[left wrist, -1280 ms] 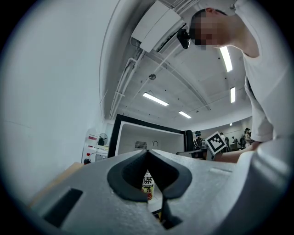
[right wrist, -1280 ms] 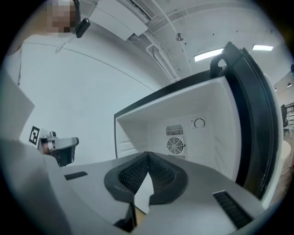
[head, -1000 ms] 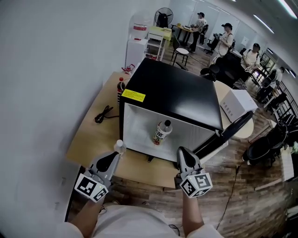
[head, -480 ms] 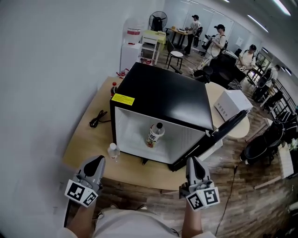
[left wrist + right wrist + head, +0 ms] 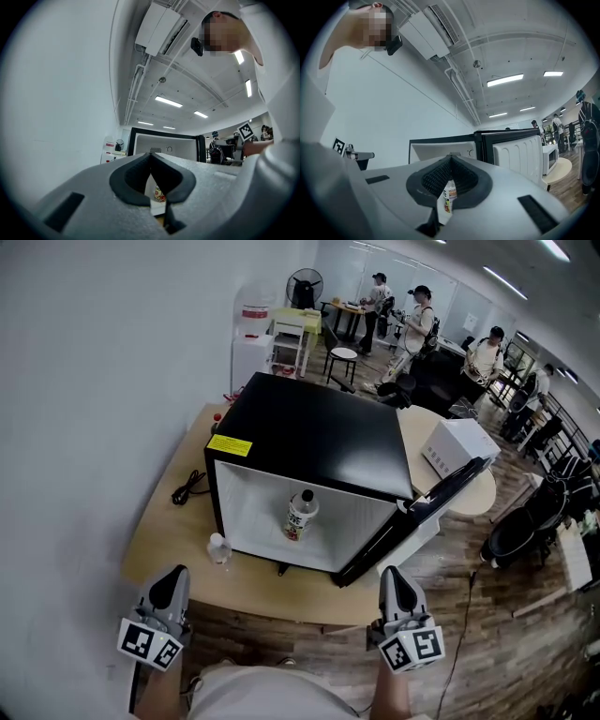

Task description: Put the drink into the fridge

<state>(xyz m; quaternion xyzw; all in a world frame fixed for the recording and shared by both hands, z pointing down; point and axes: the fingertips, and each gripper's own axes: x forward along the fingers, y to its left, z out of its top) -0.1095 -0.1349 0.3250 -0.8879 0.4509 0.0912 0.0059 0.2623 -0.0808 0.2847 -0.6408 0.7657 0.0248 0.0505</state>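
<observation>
The drink bottle (image 5: 300, 515), clear with a white cap and a coloured label, stands upright inside the open black fridge (image 5: 319, 432) on its white floor. The fridge door (image 5: 427, 507) hangs open to the right. Both grippers are held low in front of the table edge, well short of the fridge. My left gripper (image 5: 177, 574) is shut and empty, as is my right gripper (image 5: 392, 572). In the left gripper view the closed jaws (image 5: 150, 157) frame the distant drink (image 5: 159, 193). The right gripper view shows the same through its shut jaws (image 5: 450, 160), with the drink (image 5: 449, 196) far beyond.
A small clear bottle (image 5: 218, 547) stands on the wooden table (image 5: 164, 535) left of the fridge opening. A black cable (image 5: 187, 488) lies at the left. A white appliance (image 5: 455, 448) sits on the table behind the door. Several people and chairs are far back.
Both grippers have drawn back from the fridge front toward the person. The left gripper has moved away from the small clear bottle, which stays on the table.
</observation>
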